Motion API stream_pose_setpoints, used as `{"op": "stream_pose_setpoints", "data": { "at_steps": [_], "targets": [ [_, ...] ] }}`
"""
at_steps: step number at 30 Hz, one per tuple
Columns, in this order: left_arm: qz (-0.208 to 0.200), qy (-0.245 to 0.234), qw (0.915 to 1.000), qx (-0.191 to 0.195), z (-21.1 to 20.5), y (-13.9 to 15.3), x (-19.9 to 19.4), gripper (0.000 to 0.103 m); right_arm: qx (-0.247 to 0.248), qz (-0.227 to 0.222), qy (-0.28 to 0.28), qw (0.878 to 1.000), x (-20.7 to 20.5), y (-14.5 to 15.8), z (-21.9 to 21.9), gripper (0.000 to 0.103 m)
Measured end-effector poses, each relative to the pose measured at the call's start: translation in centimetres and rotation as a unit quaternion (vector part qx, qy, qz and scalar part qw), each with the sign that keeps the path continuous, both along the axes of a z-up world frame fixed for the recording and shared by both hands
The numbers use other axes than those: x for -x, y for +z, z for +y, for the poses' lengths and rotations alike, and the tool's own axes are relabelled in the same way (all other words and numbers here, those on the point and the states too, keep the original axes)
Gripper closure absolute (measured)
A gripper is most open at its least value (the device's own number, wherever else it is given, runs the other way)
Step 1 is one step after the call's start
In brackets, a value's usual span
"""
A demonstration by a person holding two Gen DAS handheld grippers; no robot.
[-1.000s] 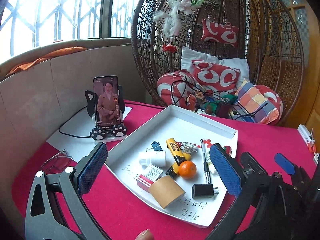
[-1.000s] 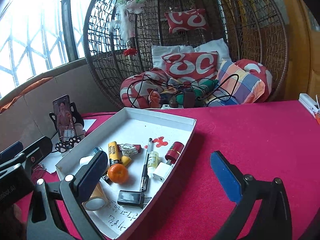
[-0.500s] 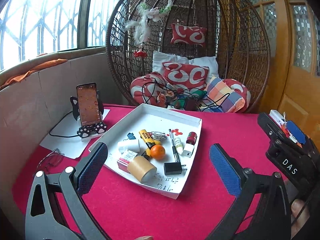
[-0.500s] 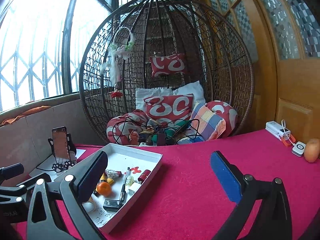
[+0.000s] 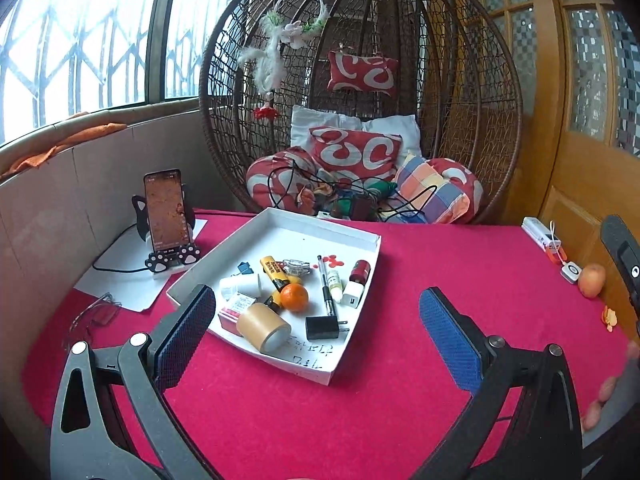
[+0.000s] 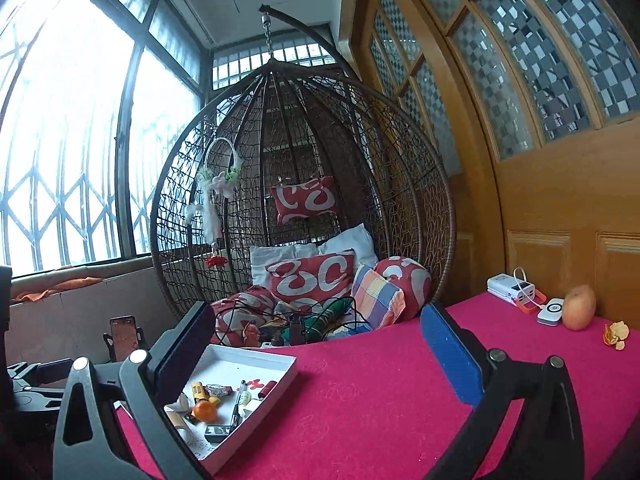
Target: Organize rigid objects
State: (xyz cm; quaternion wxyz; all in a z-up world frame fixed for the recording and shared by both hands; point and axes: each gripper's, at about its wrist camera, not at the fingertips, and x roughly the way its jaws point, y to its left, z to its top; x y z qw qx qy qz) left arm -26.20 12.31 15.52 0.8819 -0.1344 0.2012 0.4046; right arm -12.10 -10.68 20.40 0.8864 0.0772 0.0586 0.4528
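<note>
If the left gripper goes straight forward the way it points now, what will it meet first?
Most likely the white tray: the open left gripper points at its near part, about where the black charger and the tape roll lie. Which of them comes first is unclear, since depth is hard to judge.

Nothing fully legible from my cameras. Handwritten dark characters on the floor of the white tray (image 5: pixel 362 240), near its front edge; can't read them. Yellow tube (image 5: pixel 274 270) carries black print, too small to read. Small red-and-white box (image 5: pixel 236 308) has a printed label, unreadable. Phone (image 5: pixel 166 208) screen is lit, its text blurred.
</note>
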Motion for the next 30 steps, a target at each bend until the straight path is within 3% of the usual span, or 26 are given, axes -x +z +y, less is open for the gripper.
{"op": "stream_pose_setpoints", "data": {
  "at_steps": [4,16,30],
  "targets": [
    [0.000,0.005,0.9997,0.024,0.6,-0.4,0.3,0.000,0.017,-0.005,0.010,1.000,0.9,-0.3,0.4,0.000],
    [0.008,0.029,0.9995,0.003,0.1,-0.1,0.9,0.000,-0.006,0.006,-0.004,1.000,0.8,-0.2,-1.1,0.000],
    [0.018,0.025,0.9995,-0.002,-0.2,-0.5,0.4,0.000,-0.005,0.011,-0.005,1.000,0.8,-0.2,-1.2,0.000]
  ]
}}
